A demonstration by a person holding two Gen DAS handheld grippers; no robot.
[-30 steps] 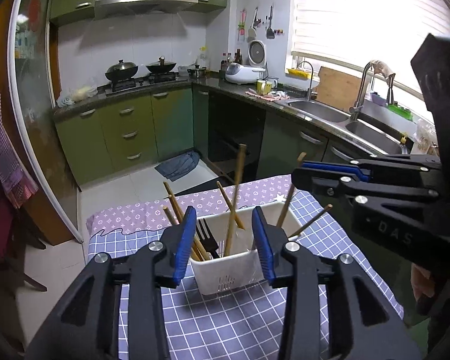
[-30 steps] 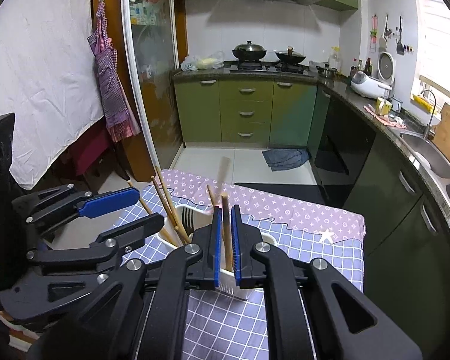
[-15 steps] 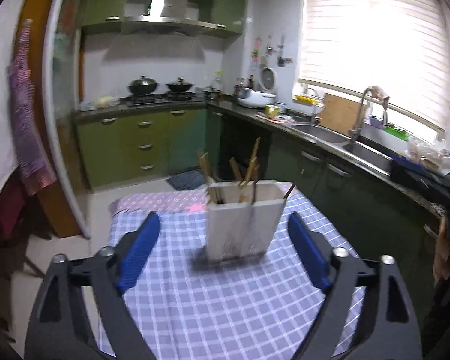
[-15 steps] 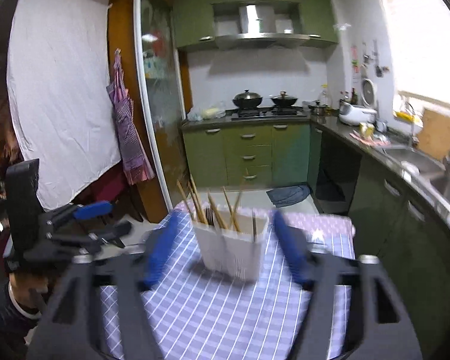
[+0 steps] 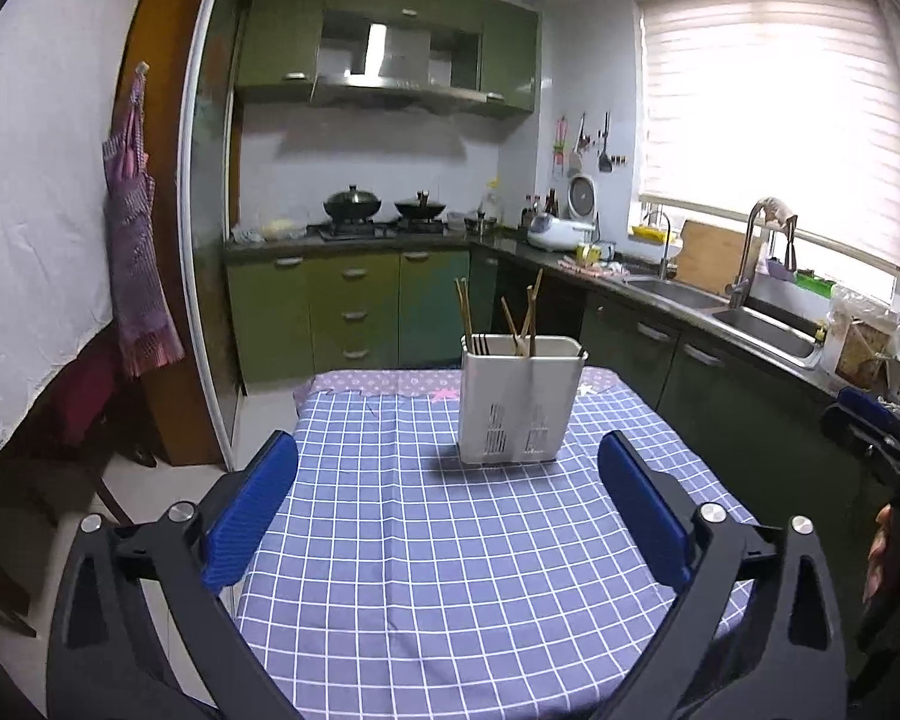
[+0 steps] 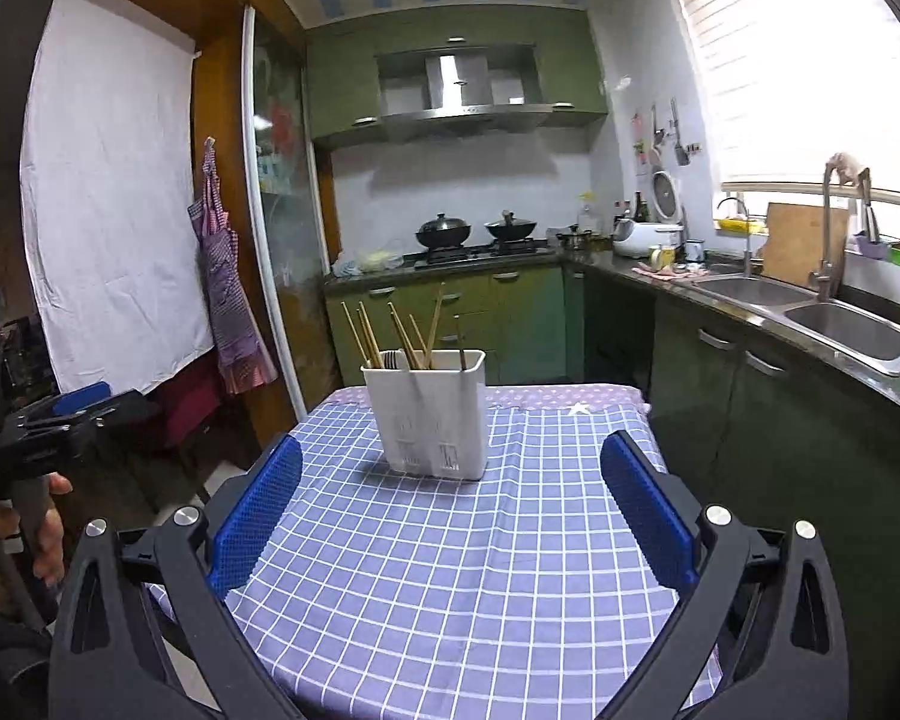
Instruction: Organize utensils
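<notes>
A white utensil holder (image 5: pixel 519 402) stands upright toward the far end of the blue checked tablecloth (image 5: pixel 450 570). Several wooden chopsticks (image 5: pixel 531 318) and dark fork tines (image 5: pixel 480 345) stick out of its top. My left gripper (image 5: pixel 447 450) hovers well short of the holder, its jaws opening wide, with nothing between them. In the right wrist view, the holder (image 6: pixel 429 414) with its chopsticks (image 6: pixel 366 330) sits beyond my right gripper (image 6: pixel 451 447), whose jaws are also opening and hold nothing. Neither gripper touches the holder.
Green cabinets, a stove with two pans (image 5: pixel 381 204) and a double sink (image 6: pixel 810 306) line the back and right walls. A purple apron (image 6: pixel 228 300) hangs at the left. The table's edges (image 6: pixel 648 414) drop off on both sides. A hand (image 6: pixel 42 516) grips the left tool.
Both grippers drew back from the holder toward the near end of the table and opened wide. The right one let go of a chopstick, which now stands in the holder.
</notes>
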